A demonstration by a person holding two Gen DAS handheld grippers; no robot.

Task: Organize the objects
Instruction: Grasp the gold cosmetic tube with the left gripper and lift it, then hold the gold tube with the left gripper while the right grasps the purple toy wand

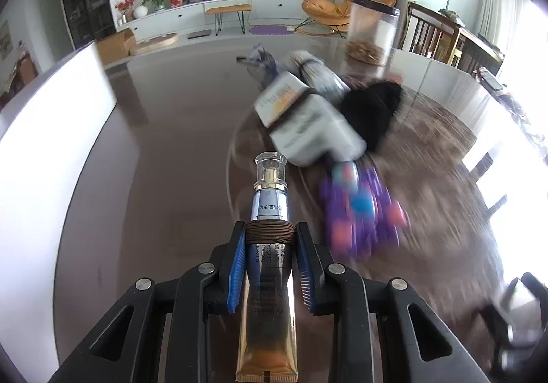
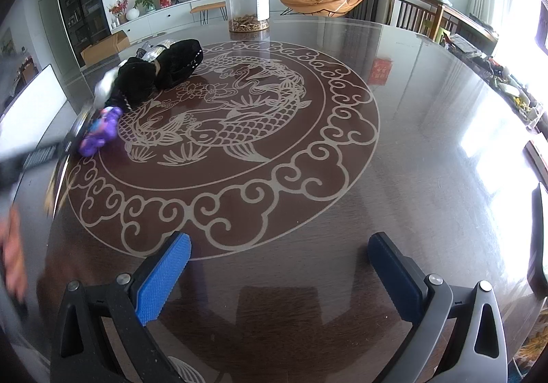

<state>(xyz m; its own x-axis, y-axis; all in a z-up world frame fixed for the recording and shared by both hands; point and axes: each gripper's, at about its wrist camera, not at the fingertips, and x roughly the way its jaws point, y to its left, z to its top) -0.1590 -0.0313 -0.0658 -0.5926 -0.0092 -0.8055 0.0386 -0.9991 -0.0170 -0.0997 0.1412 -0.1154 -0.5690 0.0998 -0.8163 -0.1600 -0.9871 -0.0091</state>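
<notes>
Left wrist view: the left hand-held gripper [image 1: 270, 246] is clenched on a cosmetic tube [image 1: 269, 266], its blue pads [image 1: 236, 266] pressing the tube's sides just below a band of brown cord [image 1: 270, 233] wound around it; the tube's clear cap [image 1: 270, 165] points away from the camera, its gold crimped end toward it. Beyond the tube, blurred, a pile lies on the dark round table [image 1: 164, 143]: two pale boxes [image 1: 308, 122] bound by a dark strap, a black fabric item [image 1: 371, 109], a purple item with pink and blue patches [image 1: 363, 208], and a silvery packet [image 1: 318, 73]. A clear jar [image 1: 371, 30] with a dark lid stands farther back, brown matter at its bottom. Right wrist view: the right hand-held gripper [image 2: 279, 266] is released, its jaws wide apart above the bare table with nothing between them. The carp-and-cloud medallion [image 2: 222, 115] fills the table's centre; the pile sits at its left edge, the jar beyond it. A blurred hand [image 2: 12, 256] shows at the far left.
</notes>
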